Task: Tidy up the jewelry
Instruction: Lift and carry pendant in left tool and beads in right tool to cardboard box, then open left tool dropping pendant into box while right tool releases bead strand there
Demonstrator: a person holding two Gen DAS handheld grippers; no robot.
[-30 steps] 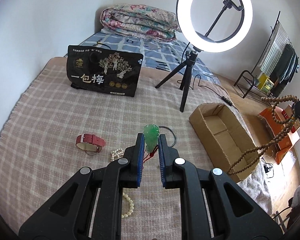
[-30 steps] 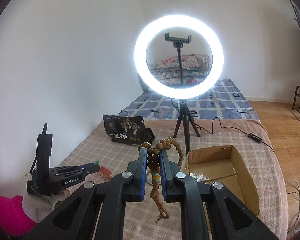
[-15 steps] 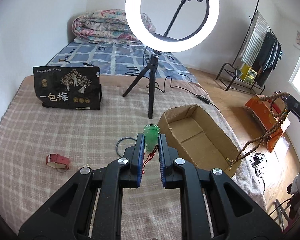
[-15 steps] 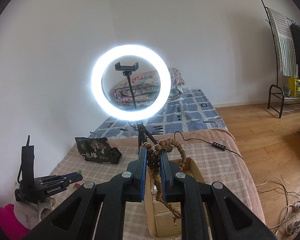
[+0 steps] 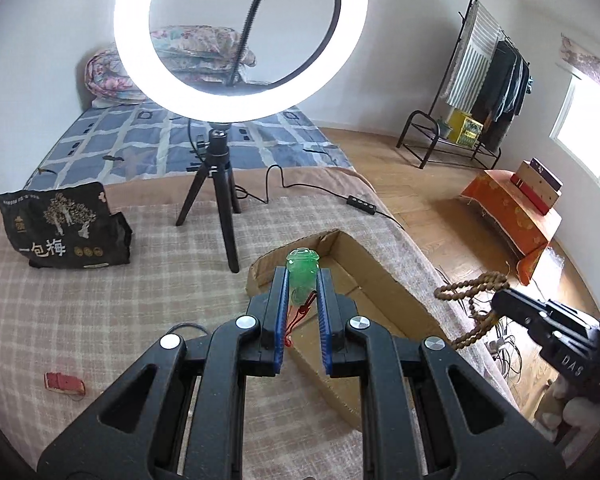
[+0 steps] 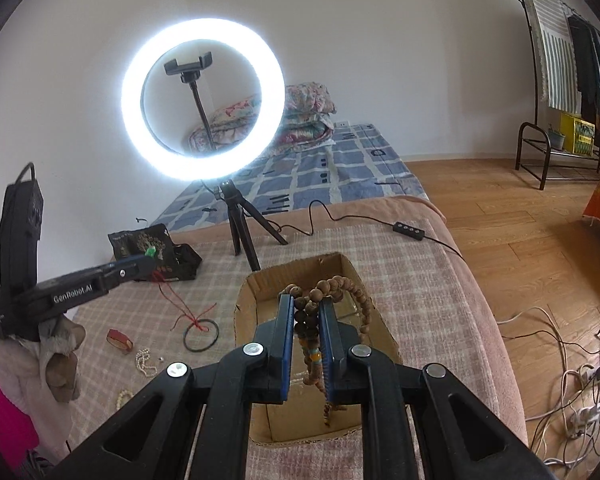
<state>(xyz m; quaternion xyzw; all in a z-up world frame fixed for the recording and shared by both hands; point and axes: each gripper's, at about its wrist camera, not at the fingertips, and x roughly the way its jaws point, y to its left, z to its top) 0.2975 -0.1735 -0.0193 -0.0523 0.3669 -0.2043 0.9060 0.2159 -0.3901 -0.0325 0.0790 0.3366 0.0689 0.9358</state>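
Observation:
My left gripper [image 5: 302, 276] is shut on a green jade pendant [image 5: 302, 276] with a red cord hanging from it, held above the near end of the open cardboard box [image 5: 384, 284]. My right gripper [image 6: 305, 312] is shut on a brown wooden bead necklace [image 6: 342, 286], held over the same box [image 6: 246, 300]; the beads hang in loops. In the left wrist view the right gripper [image 5: 500, 300] shows at the right with the beads [image 5: 472, 286]. In the right wrist view the left gripper [image 6: 148, 258] shows at the left with the pendant [image 6: 152, 252].
On the checked blanket [image 6: 148, 308] lie a red watch strap [image 6: 120, 339], a black bangle [image 6: 201, 333], and pearl strands [image 6: 144, 362]. A ring light on a tripod [image 5: 220, 184] and a black snack bag [image 5: 62, 228] stand behind the box. A cable [image 6: 408, 232] runs off the blanket.
Both grippers have swung right and come over the cardboard box, each still holding its piece. The watch strap and pearls have slid to the left of the left wrist view.

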